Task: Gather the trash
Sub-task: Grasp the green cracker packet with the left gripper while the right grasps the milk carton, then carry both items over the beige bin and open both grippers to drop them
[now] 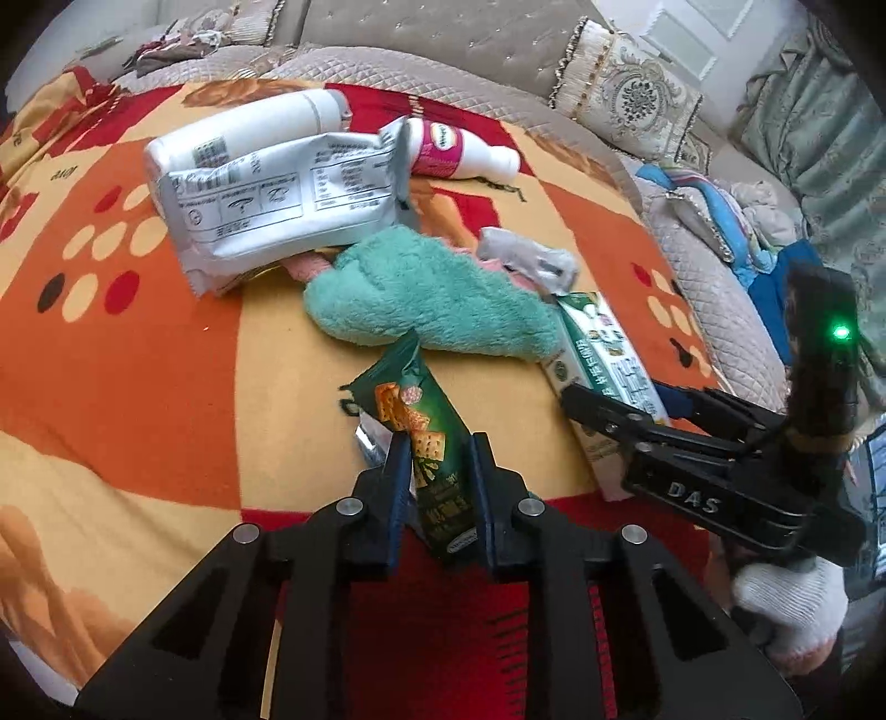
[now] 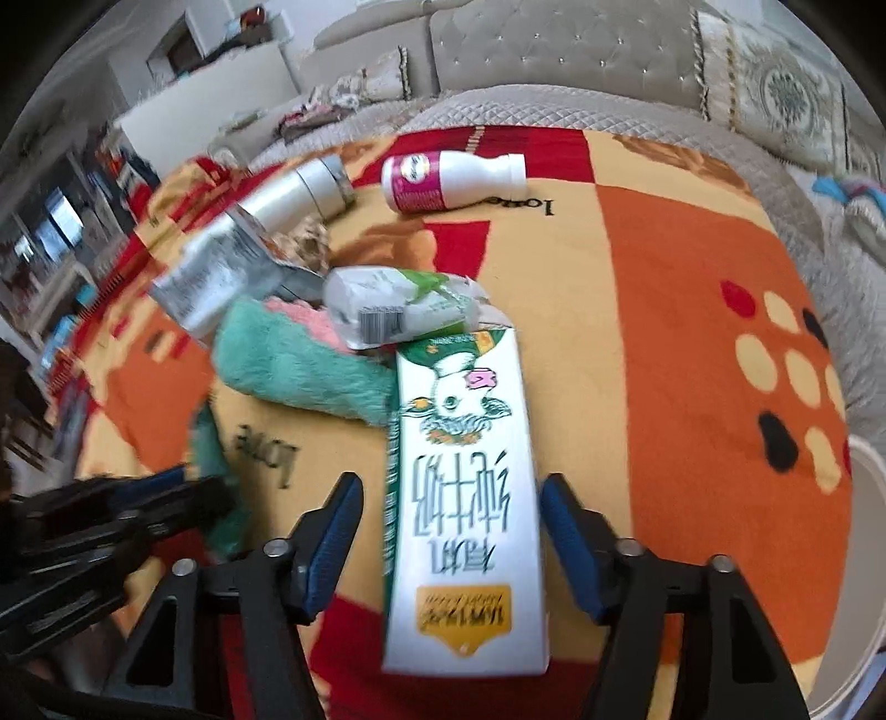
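Observation:
My left gripper [image 1: 440, 446] is shut on a green cracker wrapper [image 1: 426, 437] lying on the orange and red blanket [image 1: 138, 376]. My right gripper [image 2: 451, 498] is open, its fingers on either side of a white and green milk carton [image 2: 465, 498] that lies flat; the carton also shows in the left wrist view [image 1: 603, 365] with the right gripper [image 1: 626, 404] over it. A silver foil bag [image 1: 266, 194], a white bottle [image 1: 282, 119], a pink-labelled drink bottle [image 1: 459, 149] and a crumpled white wrapper [image 2: 398, 310] lie further back.
A teal fluffy cloth [image 1: 421, 293] lies in the middle of the trash. A quilted beige sofa [image 1: 443, 33] with patterned cushions [image 1: 631, 94] rings the blanket at the back and right. Blue fabric [image 1: 703, 194] lies on the right seat.

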Demonstrator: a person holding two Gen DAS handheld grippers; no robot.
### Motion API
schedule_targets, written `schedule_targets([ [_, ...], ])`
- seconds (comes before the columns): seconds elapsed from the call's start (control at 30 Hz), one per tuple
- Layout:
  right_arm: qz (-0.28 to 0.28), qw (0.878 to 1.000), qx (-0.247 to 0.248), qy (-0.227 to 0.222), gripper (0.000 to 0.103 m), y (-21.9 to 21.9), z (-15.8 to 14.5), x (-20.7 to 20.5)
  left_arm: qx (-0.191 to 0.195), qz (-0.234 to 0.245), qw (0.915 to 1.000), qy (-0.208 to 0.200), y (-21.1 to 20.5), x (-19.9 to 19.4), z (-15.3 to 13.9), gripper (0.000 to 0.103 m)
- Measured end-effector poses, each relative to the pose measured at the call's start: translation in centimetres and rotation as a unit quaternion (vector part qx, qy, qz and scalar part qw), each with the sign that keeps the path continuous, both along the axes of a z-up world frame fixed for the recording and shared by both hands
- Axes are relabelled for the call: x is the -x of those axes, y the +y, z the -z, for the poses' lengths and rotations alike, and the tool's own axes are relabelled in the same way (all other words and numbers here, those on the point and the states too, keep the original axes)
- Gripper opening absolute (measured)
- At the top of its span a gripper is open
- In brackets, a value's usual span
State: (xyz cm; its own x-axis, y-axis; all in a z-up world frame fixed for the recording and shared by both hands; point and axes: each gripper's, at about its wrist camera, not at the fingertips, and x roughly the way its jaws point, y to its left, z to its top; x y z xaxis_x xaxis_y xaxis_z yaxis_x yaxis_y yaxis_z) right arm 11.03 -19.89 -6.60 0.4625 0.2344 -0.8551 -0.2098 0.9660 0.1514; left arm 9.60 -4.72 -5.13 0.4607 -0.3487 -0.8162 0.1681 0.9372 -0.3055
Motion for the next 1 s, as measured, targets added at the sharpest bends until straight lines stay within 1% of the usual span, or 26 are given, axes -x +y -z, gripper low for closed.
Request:
schedule_targets([
  [0.07,-0.004,1.0,0.004,-0.004,0.053,-0.4,0.1,0.1,0.003,0.004,1.0,-0.001,-0.3,0.0,-0.2,0.016],
  [0.13,-0.003,1.0,0.004,-0.01,0.053,-1.2,-0.4,0.8,0.008,0.008,0.9999,-0.001,-0.5,0.1,-0.4,0.015],
  [0.3,0.019,0.999,-0.024,-0.043,0.053,-4.6,-3.0,3.6,0.015,0.027,0.9994,-0.016,-2.2,0.7,-1.8,0.014],
  [0.4,0.032,0.998,-0.034,-0.053,0.053,-6.7,-4.0,5.2,0.016,0.045,0.9984,-0.03,-3.7,1.2,-2.7,0.014],
  [0.7,0.076,0.994,-0.04,-0.071,0.053,-11.5,-5.0,8.8,0.017,0.093,0.9944,-0.048,-9.4,2.3,-4.7,0.014],
  [0.8,0.094,0.992,-0.039,-0.076,0.053,-13.4,-5.3,9.7,0.014,0.114,0.9918,-0.056,-12.0,2.7,-5.5,0.014],
  [1.0,0.135,0.987,-0.039,-0.082,0.053,-17.5,-5.7,11.4,0.01,0.15,0.9866,-0.063,-16.4,3.1,-5.9,0.014],
])
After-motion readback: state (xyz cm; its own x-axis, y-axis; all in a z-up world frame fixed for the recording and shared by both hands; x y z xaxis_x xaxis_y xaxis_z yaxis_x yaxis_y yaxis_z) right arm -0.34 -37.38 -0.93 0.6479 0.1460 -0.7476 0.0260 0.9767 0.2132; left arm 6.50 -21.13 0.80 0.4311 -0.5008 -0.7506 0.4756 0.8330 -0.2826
